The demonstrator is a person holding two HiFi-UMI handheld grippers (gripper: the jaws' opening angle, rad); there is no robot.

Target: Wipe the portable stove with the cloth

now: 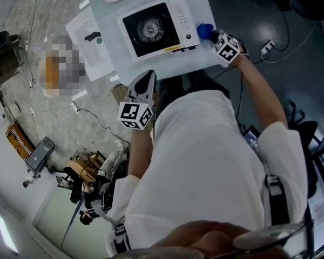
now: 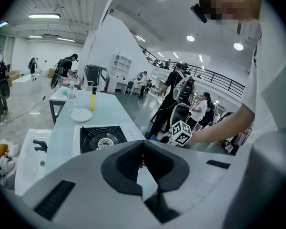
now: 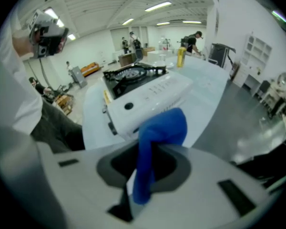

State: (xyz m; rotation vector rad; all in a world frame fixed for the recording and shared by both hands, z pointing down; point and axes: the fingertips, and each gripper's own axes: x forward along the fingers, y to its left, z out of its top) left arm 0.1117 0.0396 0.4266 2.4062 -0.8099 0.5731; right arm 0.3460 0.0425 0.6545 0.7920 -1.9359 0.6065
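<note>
From the head view, the portable stove (image 1: 159, 28) sits on the table (image 1: 208, 55), close to the edge nearest me. My right hand-held gripper (image 1: 211, 35) reaches in at the stove's right-hand side, and the blue cloth (image 1: 204, 31) bunches at its tip. My left hand-held gripper (image 1: 147, 79) hangs off the near edge, apart from the stove.

In the left gripper view its jaws are together on nothing, and the stove (image 2: 102, 138) lies beyond them.

In the right gripper view the jaws are clamped on the cloth (image 3: 157, 137), its folded end just off the stove's (image 3: 143, 97) front corner by the knob. I cannot tell if it touches.

I judge the wiping is only starting. Next I should press the cloth onto the casing and sweep across.
</note>
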